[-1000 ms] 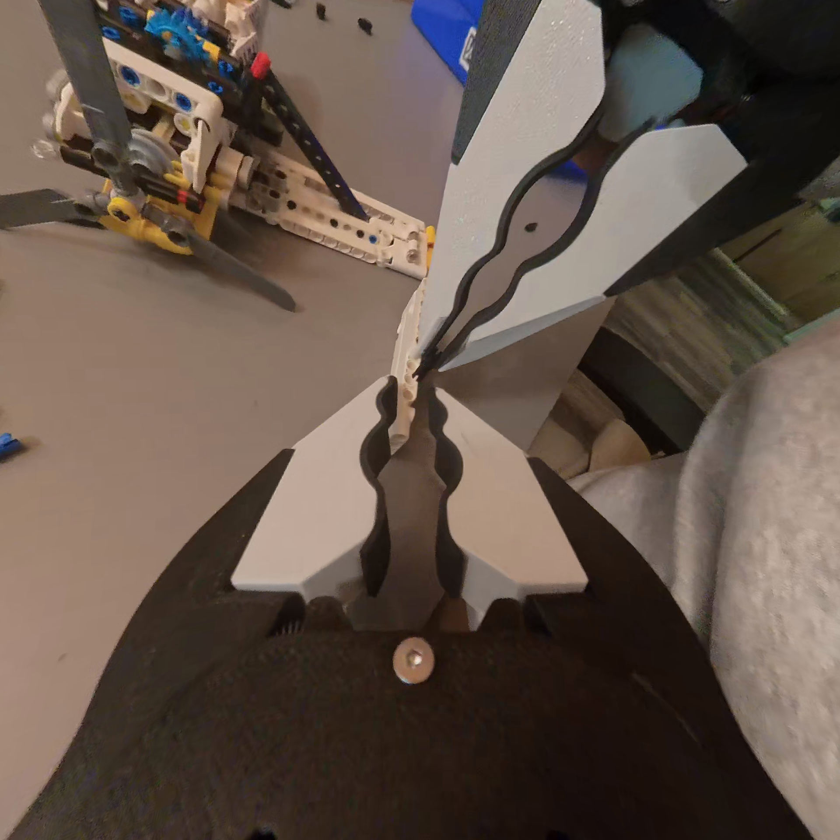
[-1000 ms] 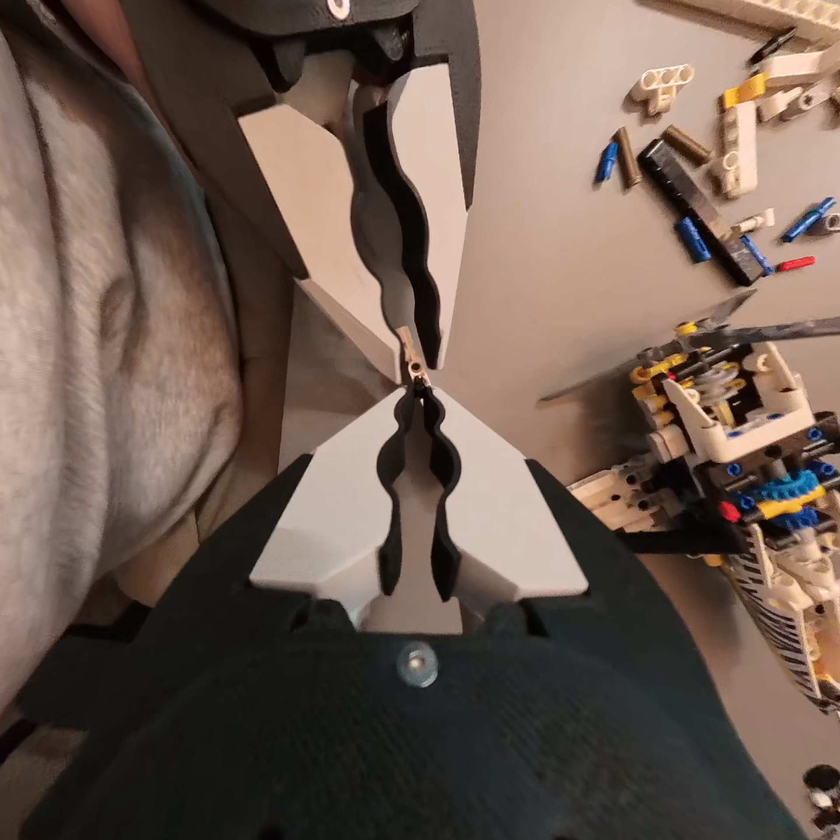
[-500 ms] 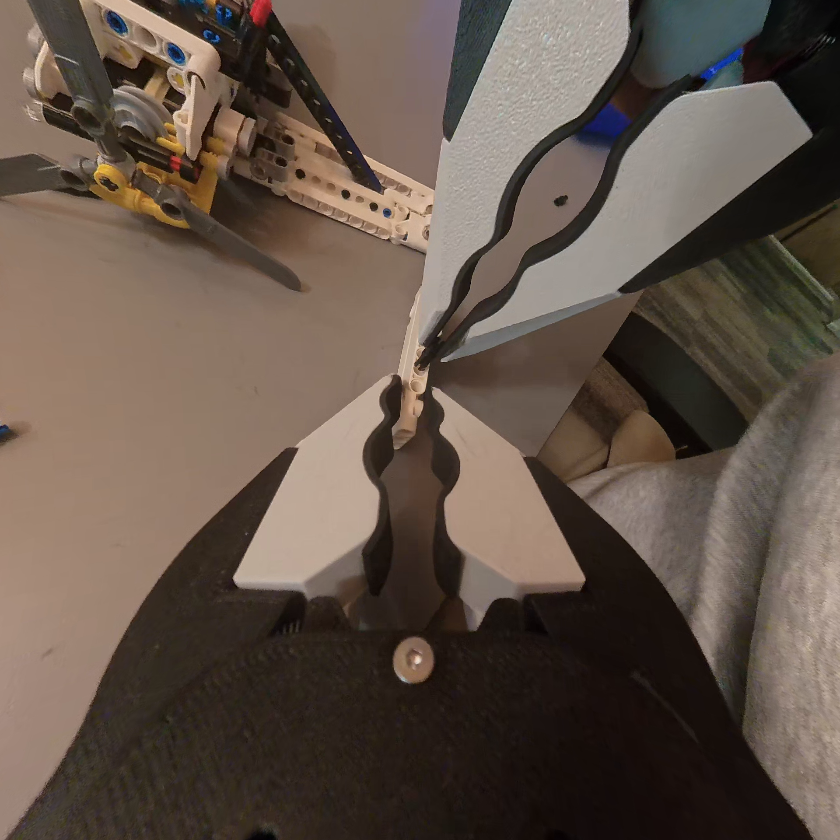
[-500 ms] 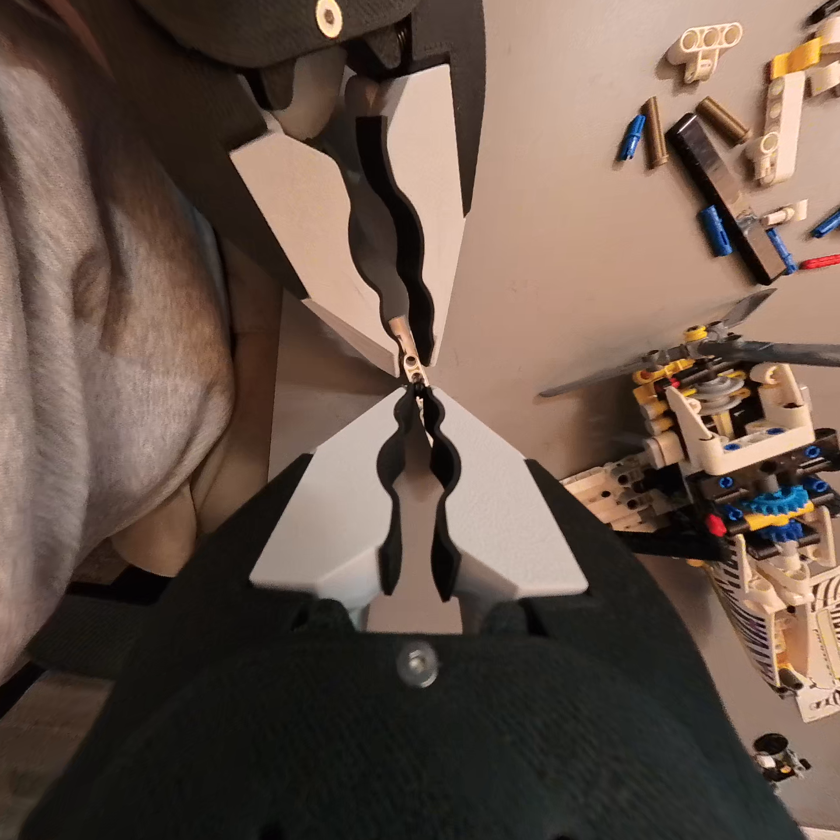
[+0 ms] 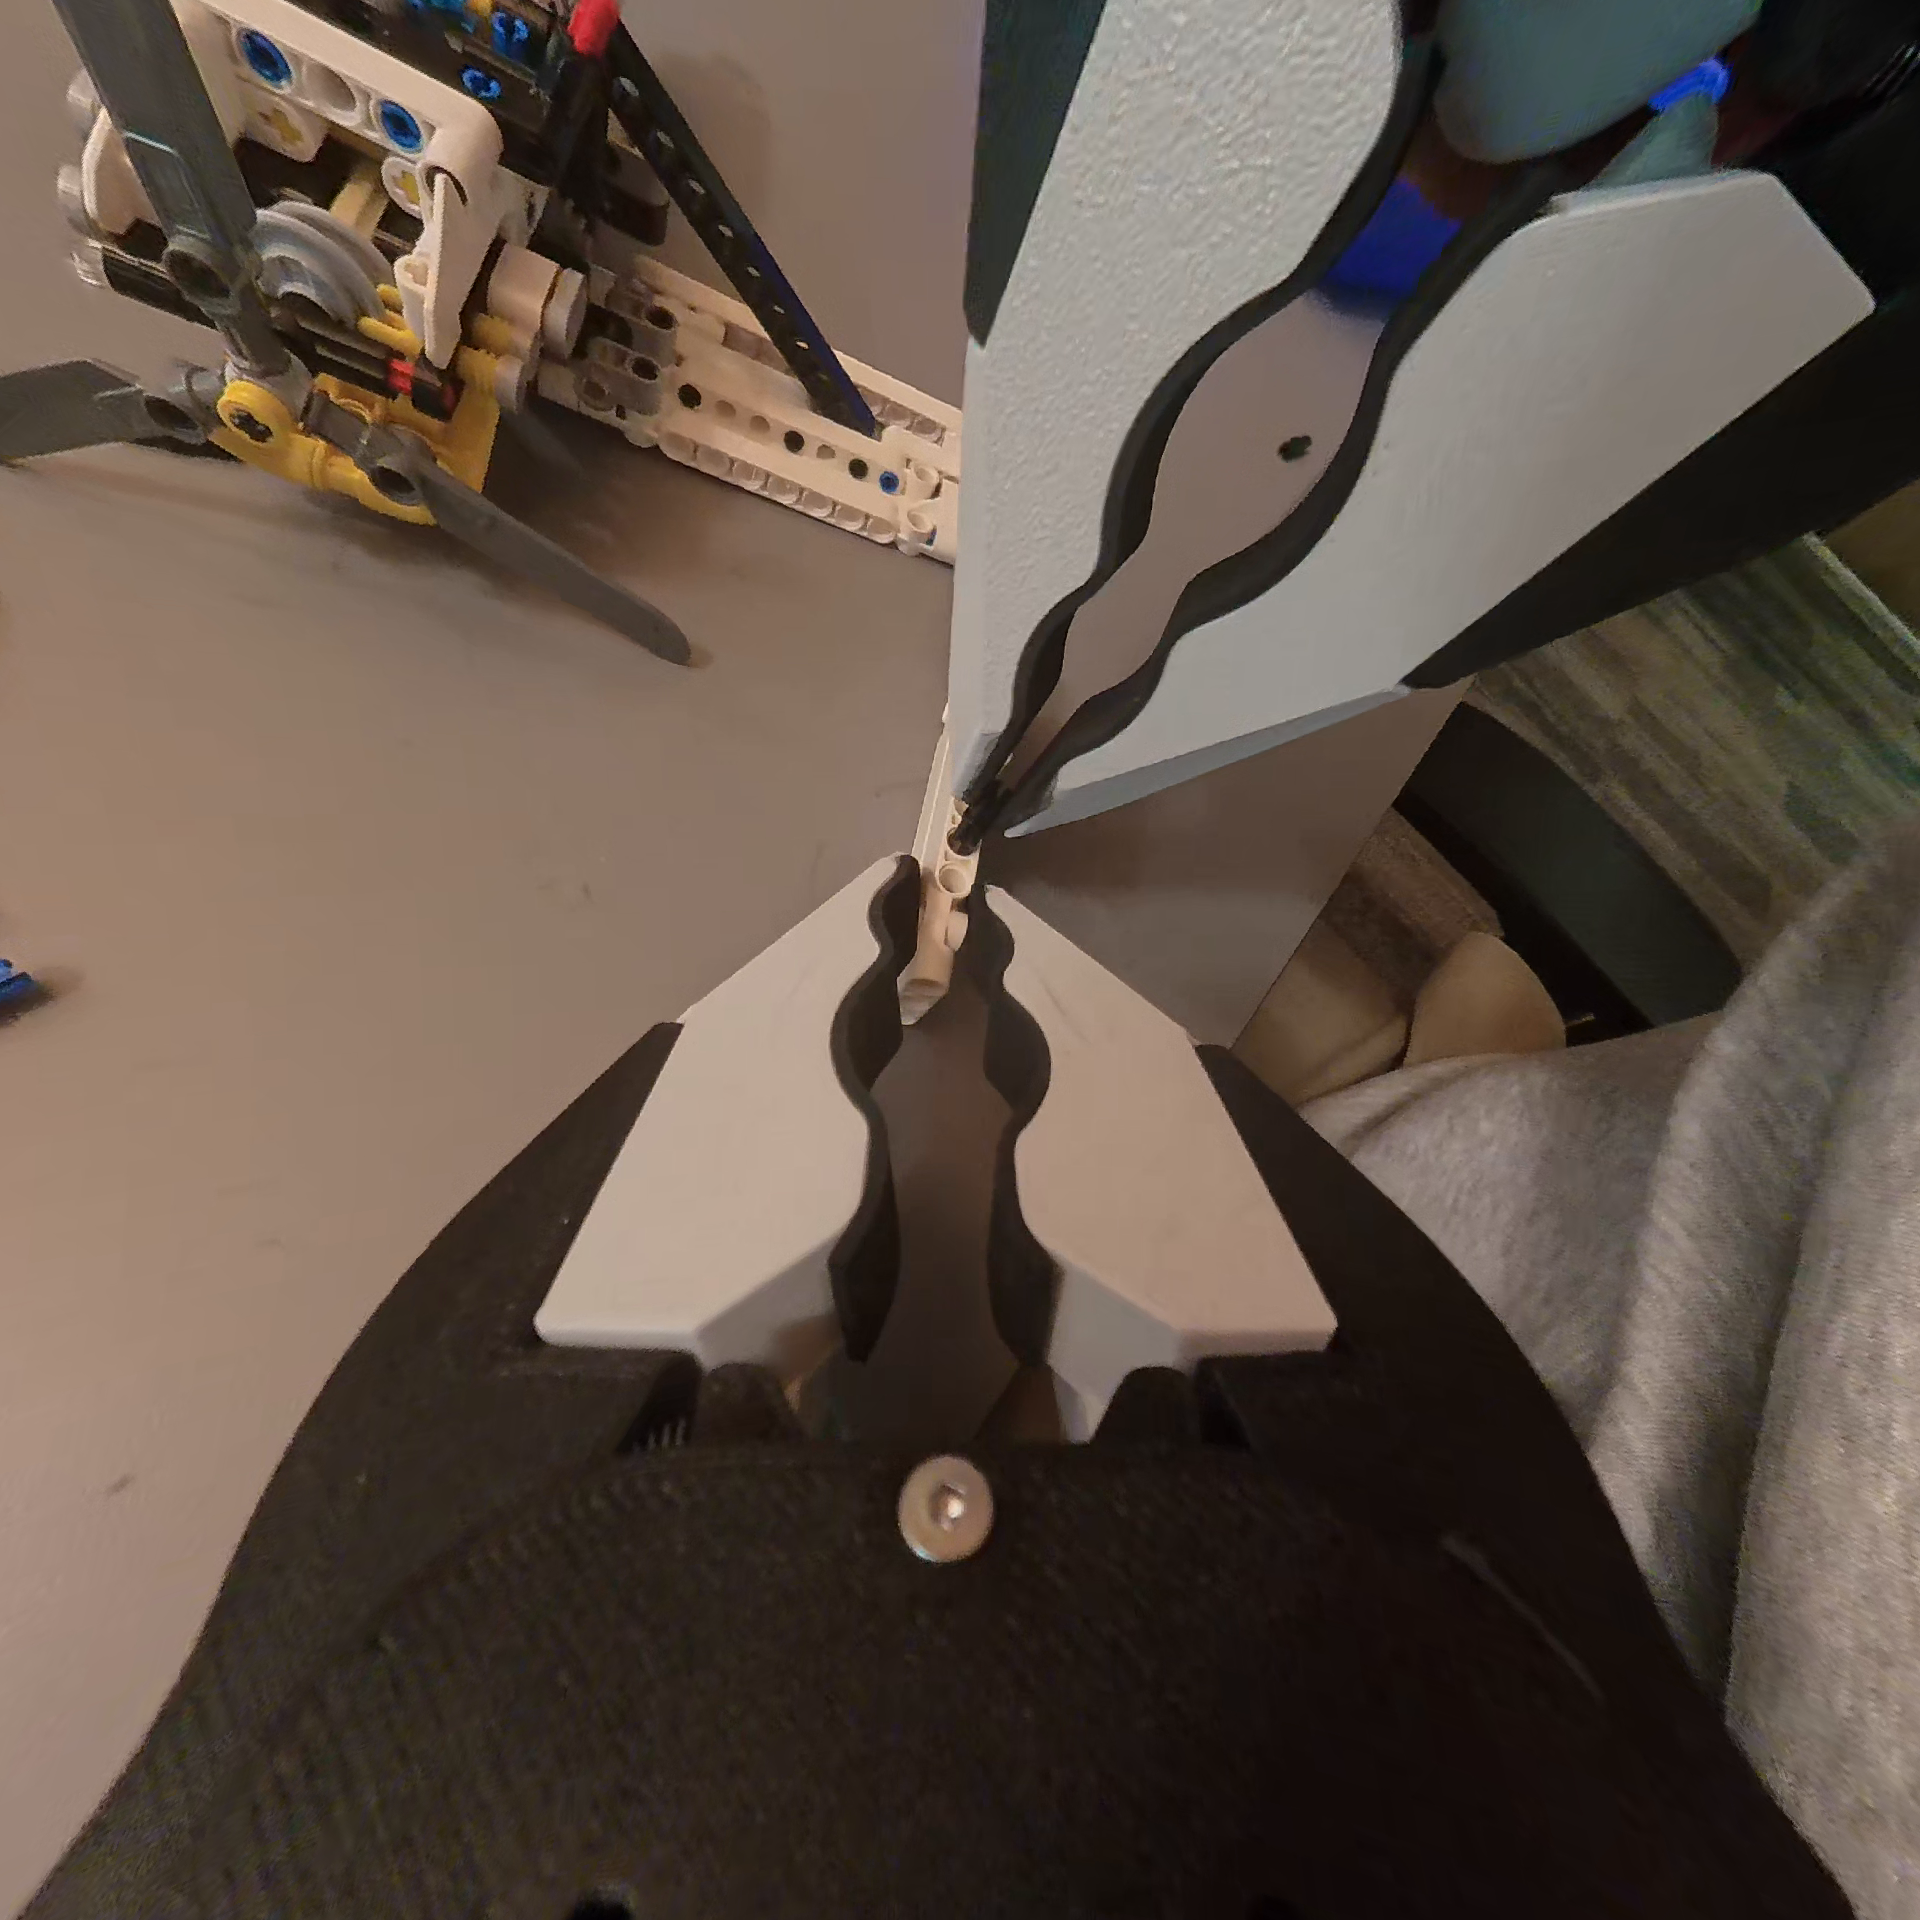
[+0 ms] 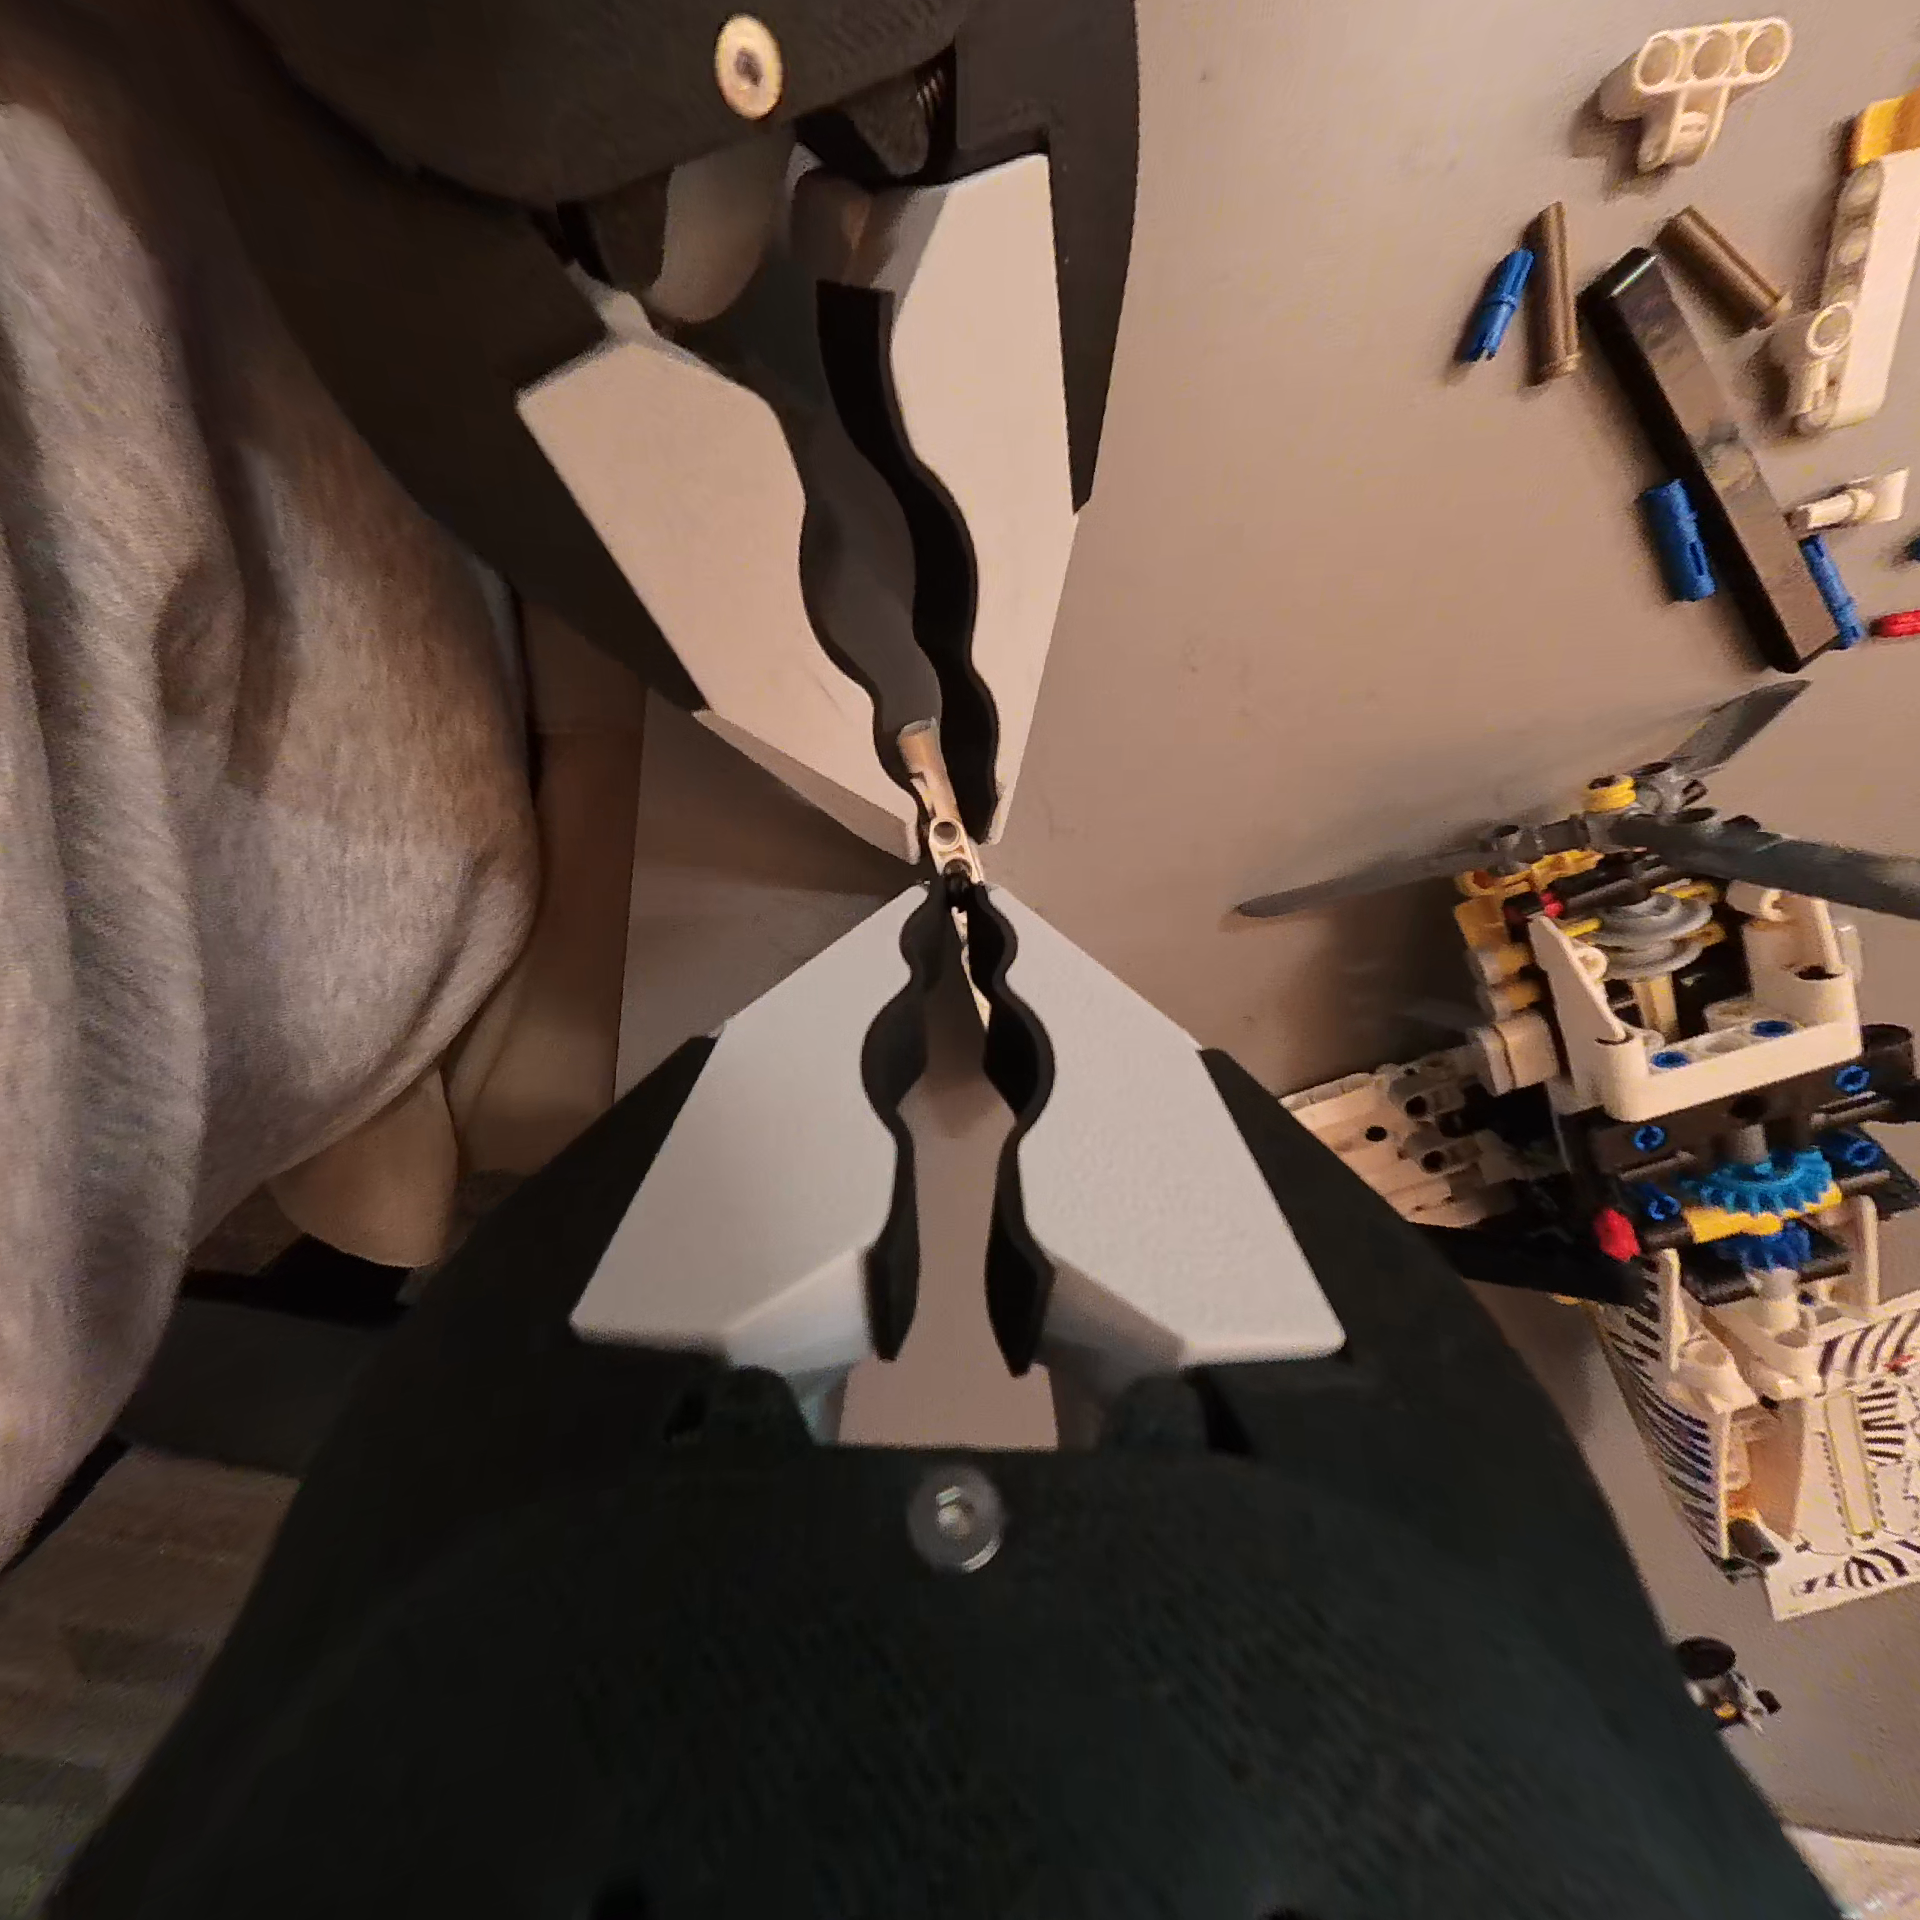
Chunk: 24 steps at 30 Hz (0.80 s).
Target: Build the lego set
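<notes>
My left gripper is shut on a short white beam and holds it above the grey table. My right gripper is shut on a small black pin. The two grippers meet tip to tip, with the pin at the beam's end hole. In the left wrist view the right gripper comes in from the top right. In the right wrist view the left gripper comes in from above with the beam. The part-built helicopter model stands behind; it also shows in the right wrist view.
Loose parts lie on the table at the top right of the right wrist view: a black beam, blue pins, tan axles and white pieces. A person's grey garment is close by the table edge. A blue pin lies far left. Only a small space, under 4 cm, lies between the two pairs of fingers.
Both grippers stay shut and tip to tip. They have shifted together a little, so the helicopter sits higher in the left view and lower in the right view.
</notes>
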{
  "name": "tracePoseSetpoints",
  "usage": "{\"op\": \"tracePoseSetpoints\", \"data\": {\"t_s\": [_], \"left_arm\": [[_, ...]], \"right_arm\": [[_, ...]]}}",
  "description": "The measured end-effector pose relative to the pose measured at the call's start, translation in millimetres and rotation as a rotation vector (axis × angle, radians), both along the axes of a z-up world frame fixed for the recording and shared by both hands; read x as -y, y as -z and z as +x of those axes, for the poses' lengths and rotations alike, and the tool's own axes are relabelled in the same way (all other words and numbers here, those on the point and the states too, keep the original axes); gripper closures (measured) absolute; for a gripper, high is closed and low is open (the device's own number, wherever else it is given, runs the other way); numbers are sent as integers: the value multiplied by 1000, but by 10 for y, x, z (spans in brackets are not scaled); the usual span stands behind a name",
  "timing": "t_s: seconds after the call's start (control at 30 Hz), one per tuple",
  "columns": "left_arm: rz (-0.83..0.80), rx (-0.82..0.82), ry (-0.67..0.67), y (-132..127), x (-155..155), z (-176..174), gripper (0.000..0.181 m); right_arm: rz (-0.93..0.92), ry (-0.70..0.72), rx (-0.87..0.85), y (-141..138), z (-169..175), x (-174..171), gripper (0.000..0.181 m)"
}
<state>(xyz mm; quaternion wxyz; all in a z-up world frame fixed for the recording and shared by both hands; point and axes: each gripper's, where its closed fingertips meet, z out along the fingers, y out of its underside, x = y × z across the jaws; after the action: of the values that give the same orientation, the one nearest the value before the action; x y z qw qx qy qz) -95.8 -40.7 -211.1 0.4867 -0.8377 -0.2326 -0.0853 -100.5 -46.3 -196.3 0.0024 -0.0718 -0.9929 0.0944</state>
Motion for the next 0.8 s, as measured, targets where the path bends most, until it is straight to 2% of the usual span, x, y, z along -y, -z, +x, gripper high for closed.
{"op": "tracePoseSetpoints", "data": {"t_s": [0.3, 0.43, 0.6, 0.8], "left_arm": [[-9, -30, 7, 6, -5, 14, 175], [-8, -35, 12, 7, -10, 27, 175], [-6, -29, 13, 7, -12, 26, 175], [-4, -29, 9, 5, -12, 20, 175]], "right_arm": [[-3, 64, 85, 40, 13, 2, 179], [41, 5, 46, 79, 28, -5, 179], [9, 40, 69, 81, 29, -2, 179], [-37, 26, 16, 81, 16, 3, 177]]}}
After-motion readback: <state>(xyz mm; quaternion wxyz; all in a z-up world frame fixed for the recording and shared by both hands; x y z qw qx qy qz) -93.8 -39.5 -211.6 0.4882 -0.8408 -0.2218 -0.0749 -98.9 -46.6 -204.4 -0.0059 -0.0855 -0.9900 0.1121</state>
